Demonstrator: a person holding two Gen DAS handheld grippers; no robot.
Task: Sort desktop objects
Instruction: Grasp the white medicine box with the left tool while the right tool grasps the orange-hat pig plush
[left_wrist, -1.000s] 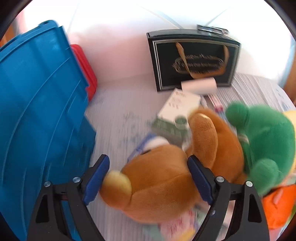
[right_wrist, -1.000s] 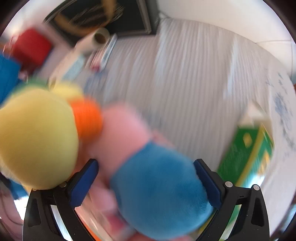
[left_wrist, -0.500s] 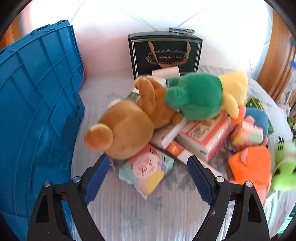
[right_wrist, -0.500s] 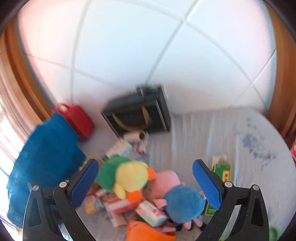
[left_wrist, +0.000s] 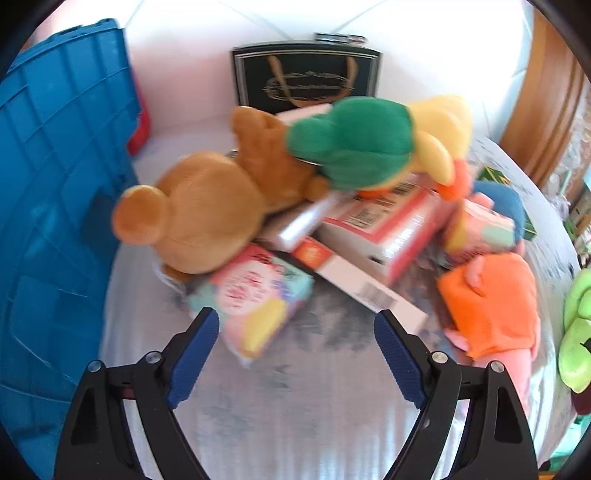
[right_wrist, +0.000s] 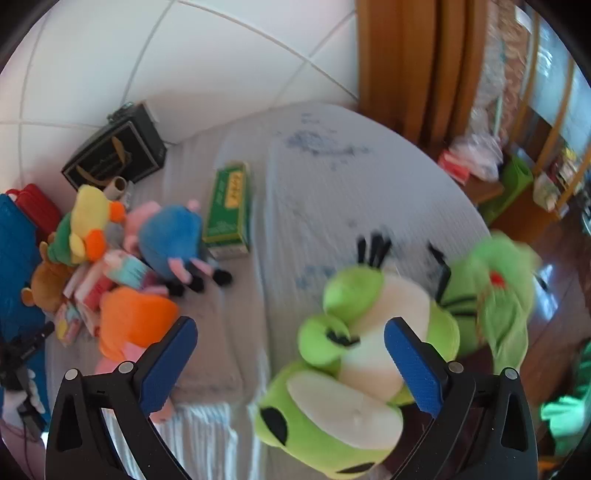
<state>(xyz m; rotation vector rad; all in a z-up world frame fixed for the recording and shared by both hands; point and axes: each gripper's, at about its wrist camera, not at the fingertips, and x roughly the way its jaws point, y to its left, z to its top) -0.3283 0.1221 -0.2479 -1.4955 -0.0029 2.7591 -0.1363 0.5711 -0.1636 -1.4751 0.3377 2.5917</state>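
Both the left gripper (left_wrist: 295, 350) and the right gripper (right_wrist: 290, 360) have black plastic arms with triangular cut-outs, silver screws at the joints, and blue ribbed pads (left_wrist: 192, 362) on the fingers' inner faces.

Blurred, perhaps frog plush (right_wrist: 354, 354) beneath tongs (right_wrist: 290, 356)

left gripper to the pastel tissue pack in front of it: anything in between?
Nothing visible. The left gripper is open and the pastel tissue pack lies just ahead on the tablecloth. The brown teddy bear leans on the pack's far end.
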